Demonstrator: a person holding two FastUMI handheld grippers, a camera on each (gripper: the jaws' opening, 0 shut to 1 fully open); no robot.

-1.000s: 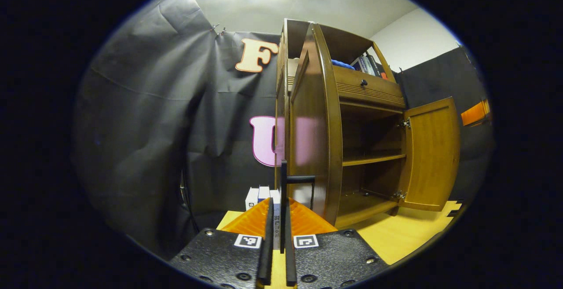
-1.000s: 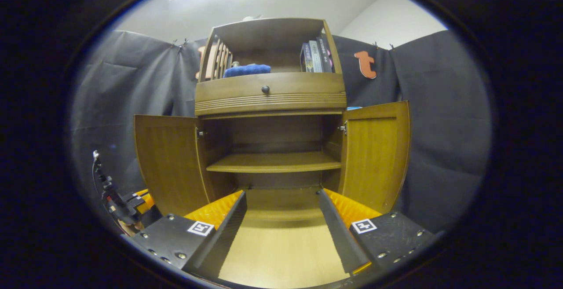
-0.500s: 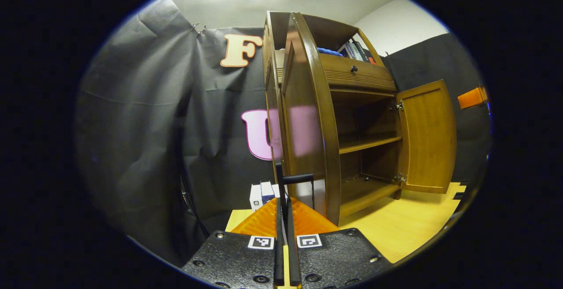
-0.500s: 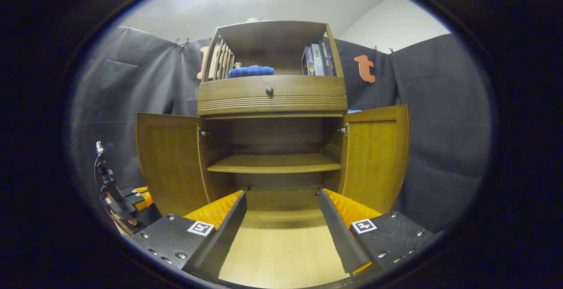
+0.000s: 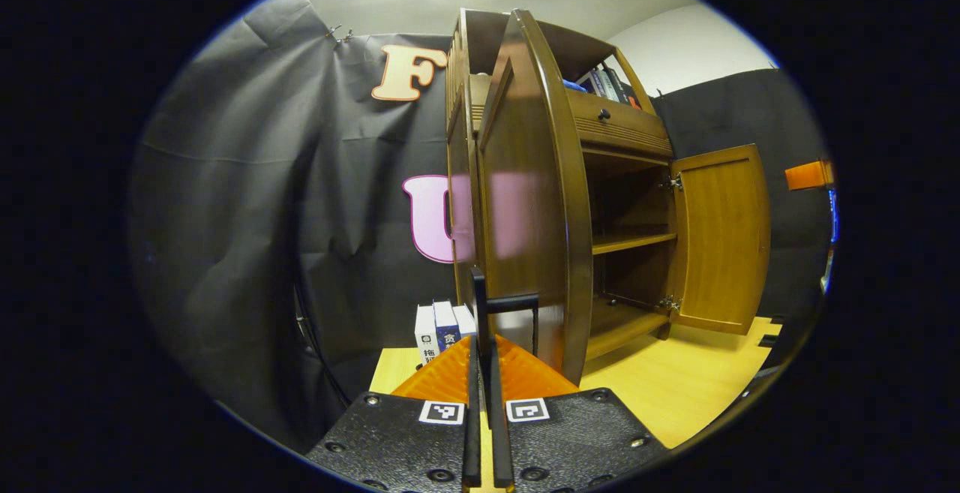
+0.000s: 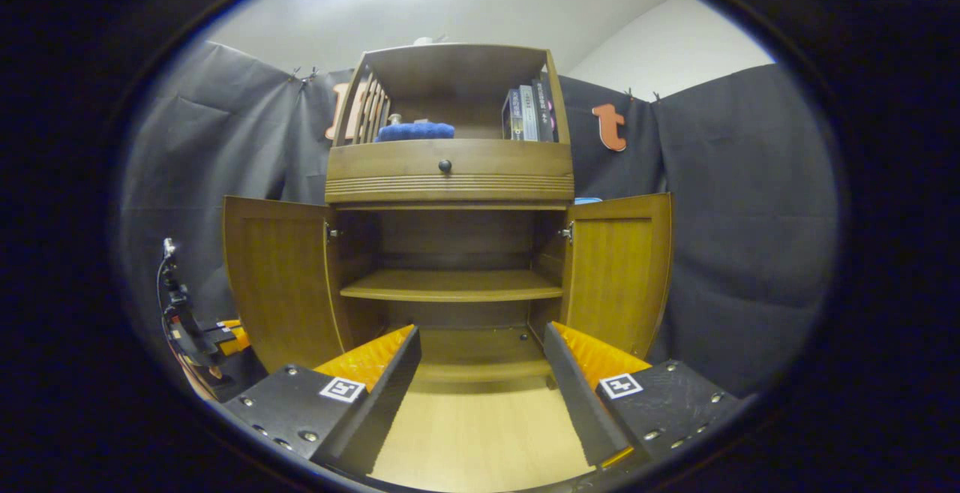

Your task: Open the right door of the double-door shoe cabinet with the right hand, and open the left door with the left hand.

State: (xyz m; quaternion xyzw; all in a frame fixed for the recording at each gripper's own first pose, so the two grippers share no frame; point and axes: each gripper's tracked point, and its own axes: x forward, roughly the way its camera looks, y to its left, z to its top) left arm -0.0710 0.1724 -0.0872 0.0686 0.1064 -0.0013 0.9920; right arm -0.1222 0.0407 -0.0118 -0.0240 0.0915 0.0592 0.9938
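Left gripper [image 5: 485,373] pinched left door's handle [image 5: 480,305] | right gripper [image 6: 480,373] spread, facing cabinet [image 6: 450,178] | both doors stood open

Brown wooden shoe cabinet [image 6: 450,178], left door [image 6: 277,275] open, right door [image 6: 619,268] open

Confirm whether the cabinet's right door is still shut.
No: in the right gripper view the right door stands swung wide open, baring the shelf inside the shoe cabinet.
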